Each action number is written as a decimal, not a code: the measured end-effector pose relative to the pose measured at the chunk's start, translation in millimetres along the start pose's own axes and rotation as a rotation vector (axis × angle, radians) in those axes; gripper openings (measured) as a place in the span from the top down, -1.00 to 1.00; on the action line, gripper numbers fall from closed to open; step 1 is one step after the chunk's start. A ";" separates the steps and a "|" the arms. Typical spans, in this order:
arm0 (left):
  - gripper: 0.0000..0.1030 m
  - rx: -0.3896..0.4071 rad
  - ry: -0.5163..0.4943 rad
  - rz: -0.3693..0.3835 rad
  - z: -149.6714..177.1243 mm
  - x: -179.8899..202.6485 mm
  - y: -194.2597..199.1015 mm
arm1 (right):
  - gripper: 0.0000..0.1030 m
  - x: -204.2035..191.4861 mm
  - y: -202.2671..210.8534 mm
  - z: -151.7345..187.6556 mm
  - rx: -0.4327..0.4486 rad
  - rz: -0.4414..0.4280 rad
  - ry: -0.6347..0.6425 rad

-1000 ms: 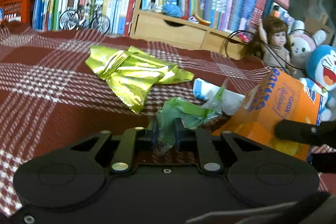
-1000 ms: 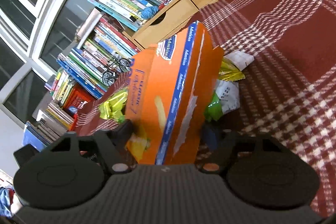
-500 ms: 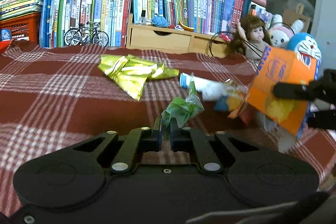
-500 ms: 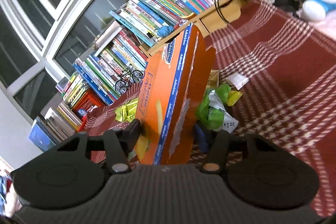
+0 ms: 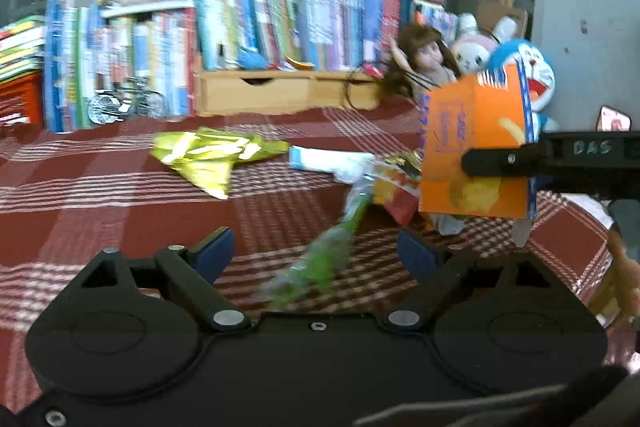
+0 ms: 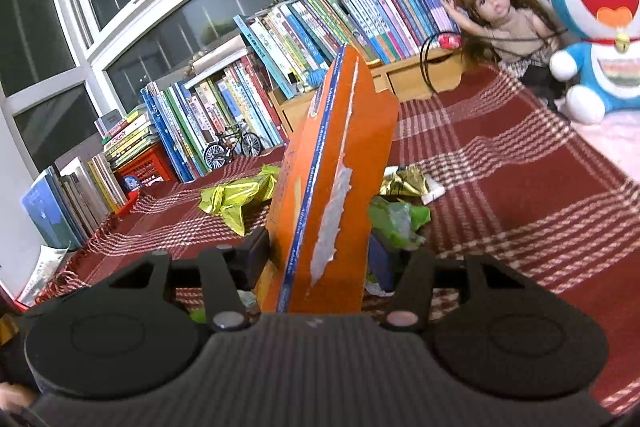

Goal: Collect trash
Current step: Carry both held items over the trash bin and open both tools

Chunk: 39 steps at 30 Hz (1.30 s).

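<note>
Both right fingers [image 6: 256, 259] clamp the upright orange box [image 6: 332, 187], long axis vertical; left gripper [image 5: 316, 255] gapes empty.

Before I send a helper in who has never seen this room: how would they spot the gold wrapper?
On the red plaid blanket, look in front of the wooden drawer unit under the row of books. The gold wrapper lies flat there, left of the white and blue tube; it is the only shiny, crinkled yellow-gold piece of that size.

Left hand-held gripper [image 5: 316, 253]: jaws spread wide apart, fingers empty, pointing level and forward. Right hand-held gripper [image 6: 318, 255]: jaws clamped on an upright orange box [image 6: 328, 195], raised.
</note>
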<state>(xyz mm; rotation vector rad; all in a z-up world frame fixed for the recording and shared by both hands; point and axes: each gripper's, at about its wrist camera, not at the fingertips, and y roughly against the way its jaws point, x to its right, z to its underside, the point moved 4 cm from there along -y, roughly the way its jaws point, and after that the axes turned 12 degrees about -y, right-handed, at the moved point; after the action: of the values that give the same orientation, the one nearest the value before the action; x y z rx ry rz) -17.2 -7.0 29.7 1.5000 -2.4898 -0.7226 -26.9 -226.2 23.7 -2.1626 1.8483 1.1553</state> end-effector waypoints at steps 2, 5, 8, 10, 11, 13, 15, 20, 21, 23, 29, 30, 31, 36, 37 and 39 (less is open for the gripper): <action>-0.66 -0.033 0.001 0.017 -1.7 7.8 -21.1 | -0.08 -0.3 2.4 -1.5 0.009 0.001 0.008; -0.39 -0.064 -0.018 0.021 -1.7 18.1 -51.8 | -0.07 2.0 5.9 -2.6 0.014 0.004 0.008; 0.42 -0.156 0.013 0.006 4.8 18.0 -78.7 | -0.05 5.3 8.6 -2.3 0.016 0.008 0.001; 0.43 -0.144 0.059 0.002 8.3 15.6 -78.4 | -0.04 7.7 10.6 -1.7 0.016 0.006 -0.004; 0.44 -0.137 0.063 0.005 9.5 15.7 -76.0 | -0.04 8.5 12.0 -1.3 0.018 0.005 -0.005; 0.44 -0.114 0.058 -0.002 10.3 16.2 -64.4 | -0.03 8.5 14.9 0.4 0.020 0.002 -0.005; 0.44 -0.082 0.041 -0.019 9.3 15.0 -49.8 | -0.02 7.3 18.1 2.3 0.023 -0.004 -0.003; 0.44 -0.011 0.052 -0.029 1.1 12.3 -8.8 | -0.02 -1.1 31.4 11.6 0.018 -0.040 0.012; 0.44 0.001 0.058 -0.026 -1.3 12.3 -0.2 | -0.02 -3.8 34.6 14.1 0.017 -0.048 0.016; 0.44 0.024 0.067 -0.019 -1.2 14.0 17.2 | -0.02 -9.5 42.3 20.5 0.011 -0.065 0.030; 0.44 0.066 0.076 -0.005 9.0 24.3 65.1 | -0.02 -21.6 67.2 43.3 0.005 -0.082 0.085; 0.44 0.070 0.073 -0.005 11.7 26.3 71.9 | -0.02 -22.7 71.3 47.7 0.000 -0.085 0.087; 0.44 0.074 0.067 -0.006 14.4 28.4 79.0 | -0.02 -22.9 75.0 51.1 -0.004 -0.088 0.085; 0.44 0.073 0.076 -0.008 30.8 37.6 108.1 | -0.01 -24.2 94.5 69.4 -0.039 -0.111 0.065; 0.44 0.068 0.085 -0.004 35.8 39.1 113.6 | -0.01 -24.6 98.6 73.7 -0.047 -0.116 0.063; 0.44 0.054 0.093 -0.004 47.2 42.7 123.5 | -0.01 -25.7 106.5 84.6 -0.069 -0.124 0.067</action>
<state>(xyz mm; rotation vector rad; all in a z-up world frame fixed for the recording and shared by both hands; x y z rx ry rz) -153.1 19.1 41.7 1.5207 -2.4563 -0.5774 -160.9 -191.8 20.8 -2.3435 1.6943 1.1521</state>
